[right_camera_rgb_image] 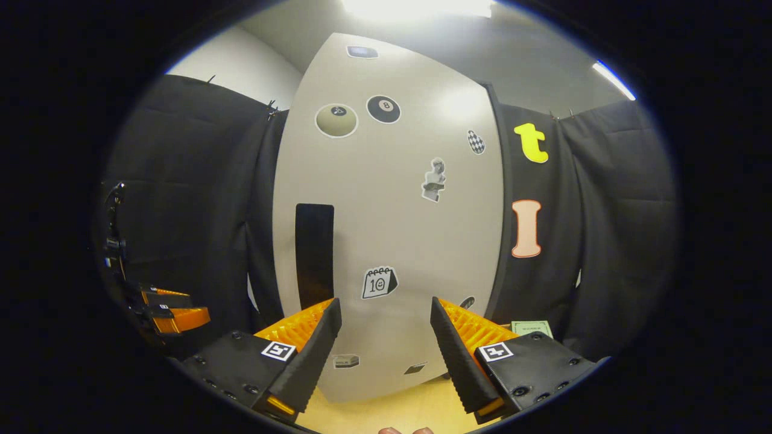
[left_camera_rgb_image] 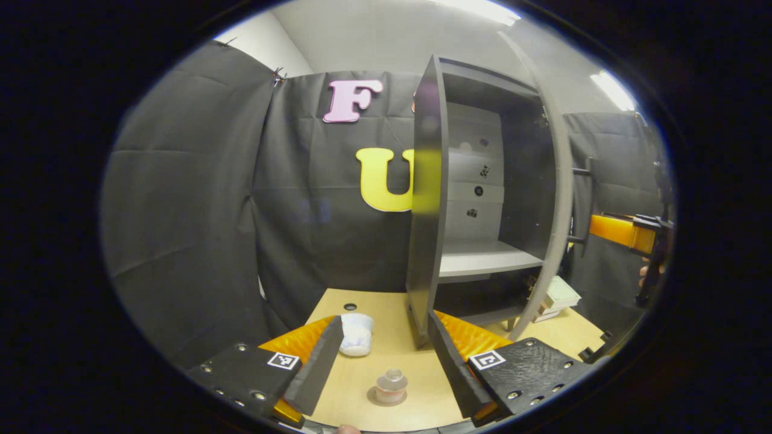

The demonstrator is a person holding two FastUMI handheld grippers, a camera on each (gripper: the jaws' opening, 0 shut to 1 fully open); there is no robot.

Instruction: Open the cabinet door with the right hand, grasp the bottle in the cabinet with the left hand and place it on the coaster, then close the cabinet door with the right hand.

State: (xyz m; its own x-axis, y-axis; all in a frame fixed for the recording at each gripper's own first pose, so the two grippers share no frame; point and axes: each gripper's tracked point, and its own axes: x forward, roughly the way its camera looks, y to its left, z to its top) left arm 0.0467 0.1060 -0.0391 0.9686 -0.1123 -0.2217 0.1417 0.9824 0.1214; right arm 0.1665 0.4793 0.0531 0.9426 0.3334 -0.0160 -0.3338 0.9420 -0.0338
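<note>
The dark cabinet (left_camera_rgb_image: 482, 181) stands open on the wooden table, its shelf (left_camera_rgb_image: 482, 259) bare. Its pale door (left_camera_rgb_image: 560, 199) swings out to the right, seen edge-on. A small clear bottle (left_camera_rgb_image: 391, 381) stands upright on a round coaster (left_camera_rgb_image: 377, 400) on the table. My left gripper (left_camera_rgb_image: 383, 361) is open just above and around it, not touching. In the right gripper view the door's sticker-covered face (right_camera_rgb_image: 392, 229) is close ahead, with its black handle (right_camera_rgb_image: 314, 253) left of centre. My right gripper (right_camera_rgb_image: 383, 343) is open before the door, holding nothing.
A white crumpled object (left_camera_rgb_image: 356, 334) lies on the table (left_camera_rgb_image: 386, 355) left of the cabinet, near a small hole (left_camera_rgb_image: 350, 307). A pale box with a green top (left_camera_rgb_image: 558, 295) sits behind the door. The other gripper (left_camera_rgb_image: 621, 232) and a hand reach in beyond the door.
</note>
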